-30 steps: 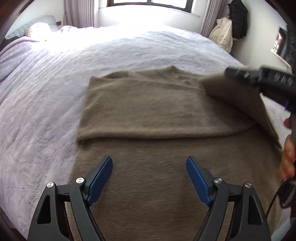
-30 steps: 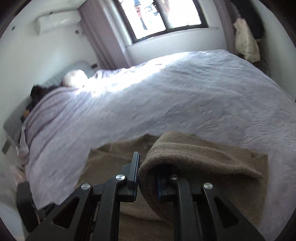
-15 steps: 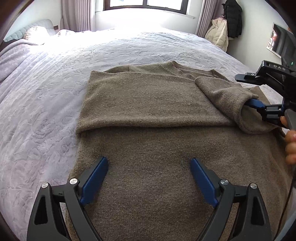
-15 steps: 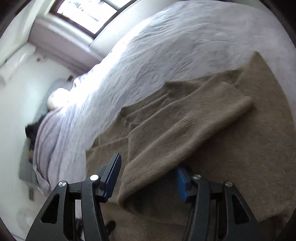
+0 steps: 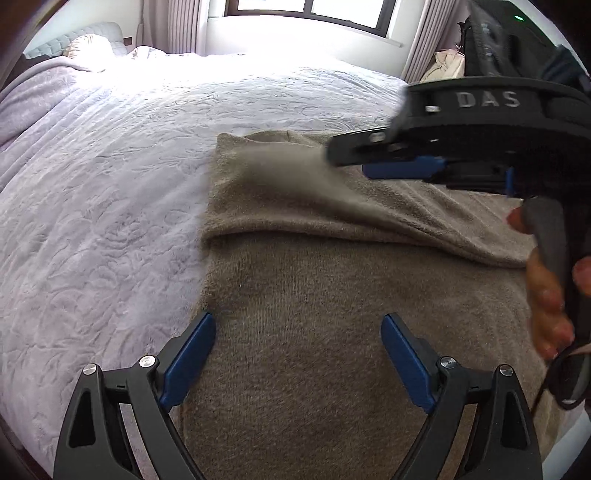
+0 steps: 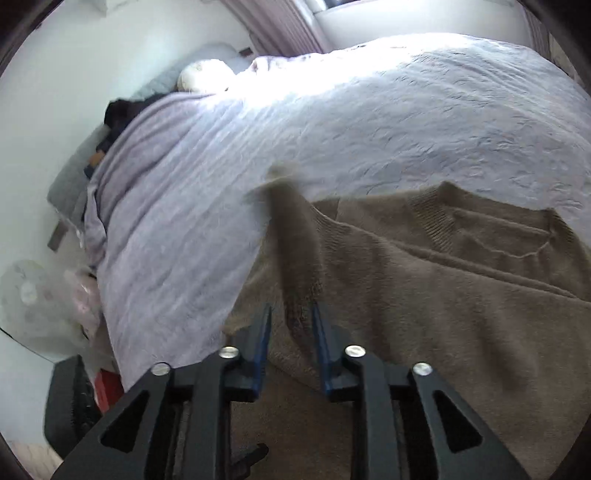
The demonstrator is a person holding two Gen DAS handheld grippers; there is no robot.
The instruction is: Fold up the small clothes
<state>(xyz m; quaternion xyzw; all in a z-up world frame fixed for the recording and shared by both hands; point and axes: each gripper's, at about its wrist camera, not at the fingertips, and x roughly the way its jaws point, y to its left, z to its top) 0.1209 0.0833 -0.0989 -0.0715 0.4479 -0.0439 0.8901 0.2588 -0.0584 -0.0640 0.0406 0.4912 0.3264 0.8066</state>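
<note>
**Brown sweater half folded on the bed, a strip of it between the right jaws**

A wide bed covered by a pale lilac quilted bedspread (image 5: pixel 110 192) is seen filling most of both views, with a window (image 5: pixel 310 11) and grey-pink curtains (image 5: pixel 181 18) at its far side. A large brown knitted sweater (image 5: pixel 314 295) is spread flat on the near part of the bedspread; its upper portion is folded over the body, so that a doubled edge runs across the middle of the garment. In the right wrist view the ribbed collar (image 6: pixel 491 229) is seen lying toward the far right.

The right gripper (image 6: pixel 290 325), black with blue pads, is held above the far part of the sweater by a hand (image 5: pixel 546 302) at the right edge of the left wrist view. Its jaws have just been closing, and a blurred strip of the brown knit stands between them; whether the pads press on it cannot be told.

The left gripper (image 5: pixel 299 350), of the same make, is held low over the near part of the sweater with its jaws spread wide and nothing between them.
</note>
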